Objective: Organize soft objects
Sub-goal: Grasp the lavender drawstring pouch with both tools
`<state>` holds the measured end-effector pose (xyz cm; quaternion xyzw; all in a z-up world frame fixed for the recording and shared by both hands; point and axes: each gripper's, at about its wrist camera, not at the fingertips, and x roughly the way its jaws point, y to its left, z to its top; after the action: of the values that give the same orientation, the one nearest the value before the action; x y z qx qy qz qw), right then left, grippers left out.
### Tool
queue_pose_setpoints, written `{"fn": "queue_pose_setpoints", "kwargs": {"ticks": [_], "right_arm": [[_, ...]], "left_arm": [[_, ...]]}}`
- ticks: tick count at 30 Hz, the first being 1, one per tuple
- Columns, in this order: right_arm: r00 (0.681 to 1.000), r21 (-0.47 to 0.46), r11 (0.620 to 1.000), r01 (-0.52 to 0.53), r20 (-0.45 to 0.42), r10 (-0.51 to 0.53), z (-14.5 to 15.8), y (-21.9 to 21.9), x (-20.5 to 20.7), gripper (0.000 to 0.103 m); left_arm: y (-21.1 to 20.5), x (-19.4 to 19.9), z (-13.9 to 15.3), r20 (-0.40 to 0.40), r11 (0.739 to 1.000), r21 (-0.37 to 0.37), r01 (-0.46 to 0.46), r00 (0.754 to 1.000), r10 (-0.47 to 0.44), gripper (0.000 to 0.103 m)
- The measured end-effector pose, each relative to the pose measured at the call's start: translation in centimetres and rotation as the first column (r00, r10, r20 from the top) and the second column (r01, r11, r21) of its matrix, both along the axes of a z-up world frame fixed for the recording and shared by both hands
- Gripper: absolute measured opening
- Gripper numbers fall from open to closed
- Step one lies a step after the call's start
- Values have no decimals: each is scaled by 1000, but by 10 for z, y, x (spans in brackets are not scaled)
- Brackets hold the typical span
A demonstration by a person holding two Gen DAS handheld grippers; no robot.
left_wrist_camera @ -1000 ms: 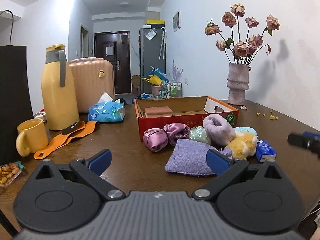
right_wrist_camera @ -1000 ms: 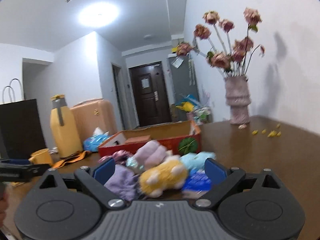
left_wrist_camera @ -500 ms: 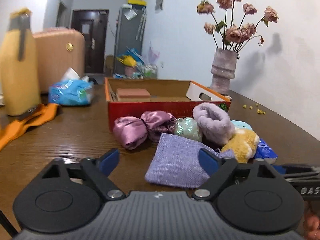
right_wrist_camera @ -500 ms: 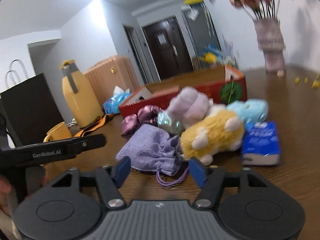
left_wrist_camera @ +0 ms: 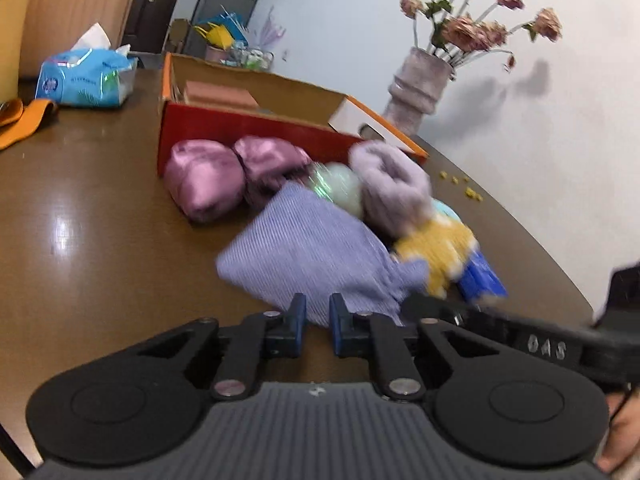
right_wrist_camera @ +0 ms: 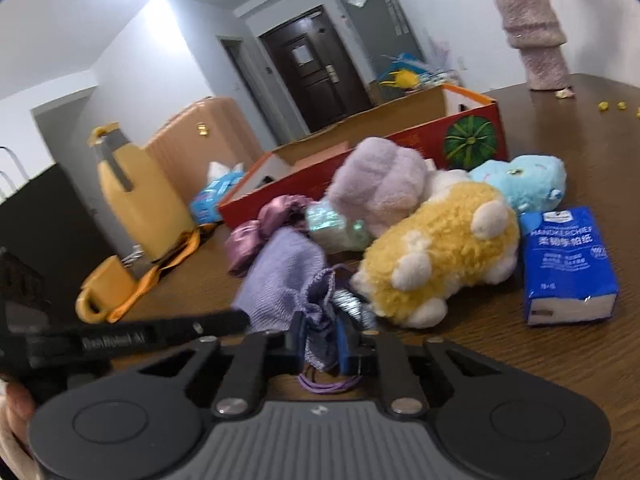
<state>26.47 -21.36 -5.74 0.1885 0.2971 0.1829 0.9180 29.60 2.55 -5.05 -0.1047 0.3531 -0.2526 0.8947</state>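
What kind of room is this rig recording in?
Likely a home living or dining area: a wooden table by an entry door, a suitcase parked nearby, and a vase of dried flowers against the wall.

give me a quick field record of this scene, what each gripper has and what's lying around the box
surface: brown wooden table
left gripper: jaws closing on the near edge of the purple knit pouch
right gripper: shut on the pouch's gathered drawstring end
box: red and orange cardboard, open top, behind the pile
pile in front of box: yellow plush toy, blue plush toy, lilac fluffy item, two shiny purple satin bundles
beside the pile: blue tissue pack
background: vase of dried flowers
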Motion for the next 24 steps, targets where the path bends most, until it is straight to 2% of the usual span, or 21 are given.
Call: {"fn": "queue_pose_setpoints", "kwargs": {"ticks": [4, 6, 8, 10, 11, 14, 16, 18, 19, 20, 23, 24], "right_arm": [[997, -12, 996, -83, -11, 83, 7, -7, -23, 9], [989, -24, 989, -149, -10, 149, 11, -11, -38, 8], [980, -15, 980, -199, -26, 199, 15, -17, -50, 8], [976, -35, 975, -218, -34, 216, 20, -27, -60, 9], [981, -52, 980, -194, -35, 192, 21, -33, -62, 11], [997, -110, 991, -72, -15, 70, 25, -49, -63, 16], [999, -110, 993, -44, -1, 44, 25, -51, -63, 21], [999, -99, 995, -35, 36, 39, 25, -50, -64, 31], [999, -95, 995, -27, 44, 31, 24, -49, -62, 41], [999, -92, 996, -16, 44, 20, 22, -48, -60, 45], [1000, -68, 998, 10, 10, -9, 11, -43, -47, 44], [1000, -65, 998, 4, -1, -4, 8, -43, -44, 43]], "left_arm": [[-5, -43, 5, 26, 1000, 1, 27, 999, -27, 12], [-2, -59, 12, 51, 1000, 13, 8, 999, -8, 15], [3, -70, 21, 86, 999, 28, -16, 996, 14, 27], [6, -75, 28, 123, 998, 43, -44, 992, 38, 55], [6, -77, 29, 139, 997, 56, -56, 989, 47, 57], [-1, -72, 26, 114, 998, 47, -38, 993, 32, 59], [-8, -68, 20, 83, 999, 39, -20, 996, 16, 60], [-15, -64, 14, 63, 1000, 28, -2, 998, 1, 61], [-17, -62, 10, 48, 1000, 22, 0, 999, -1, 62], [-18, -60, 7, 36, 1000, 16, 5, 999, -6, 62], [-20, -55, -2, 3, 1000, -8, 8, 1000, -8, 59], [-19, -55, -2, 1, 1000, -16, 12, 1000, -11, 52]]}}
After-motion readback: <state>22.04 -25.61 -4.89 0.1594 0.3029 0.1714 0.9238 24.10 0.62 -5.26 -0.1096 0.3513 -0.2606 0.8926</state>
